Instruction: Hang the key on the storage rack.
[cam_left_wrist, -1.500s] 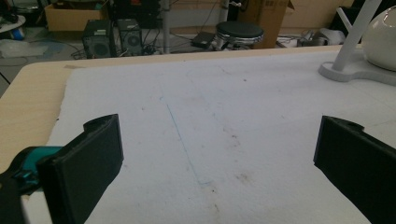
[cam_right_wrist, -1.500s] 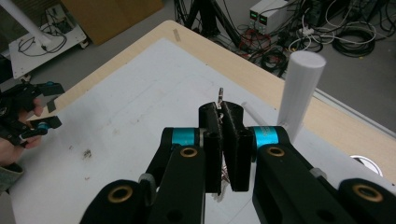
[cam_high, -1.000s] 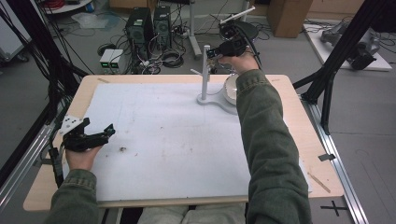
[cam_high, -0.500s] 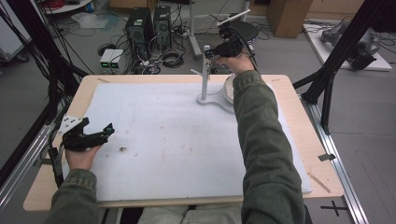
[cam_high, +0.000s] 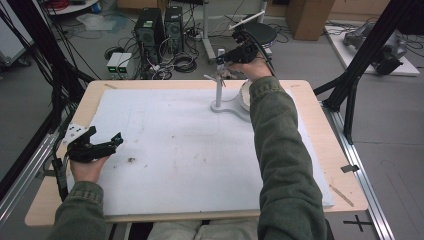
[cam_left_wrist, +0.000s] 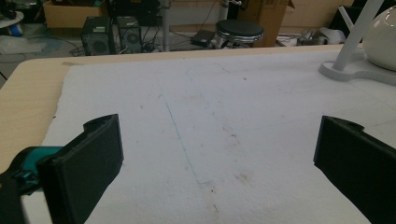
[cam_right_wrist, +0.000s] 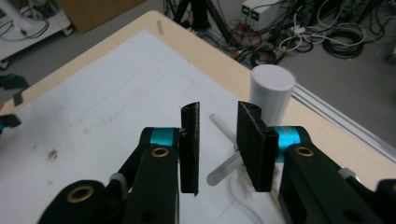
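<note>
We count two grippers, one white stand and one pale rounded object on a single white mat (cam_high: 190, 165) that covers most of the wooden table (cam_high: 325, 150). The stand (cam_high: 219, 95) sits at the far right of the mat, its post upright so that the long axis runs vertically, with thin pegs branching off near the top; in the right gripper view two translucent pegs (cam_right_wrist: 224, 151) cross below the jaws, one slanting toward the far left of that view, and the post's flat round top (cam_right_wrist: 272, 88) stands just beyond them. The right gripper (cam_high: 229, 61) hovers at the top of the stand; its jaws have just been opening and now stand a narrow gap apart, with nothing pressed between the pads. The pale rounded object (cam_left_wrist: 380, 32) rests on the stand's base, cut off at the picture edge in the left gripper view and largely hidden behind the right sleeve (cam_high: 280, 150) in the high view, so we cannot tell what it is. The left gripper (cam_high: 102, 145) lies at the near left over the mat, well apart from the stand, its jaws wide and empty.
</note>
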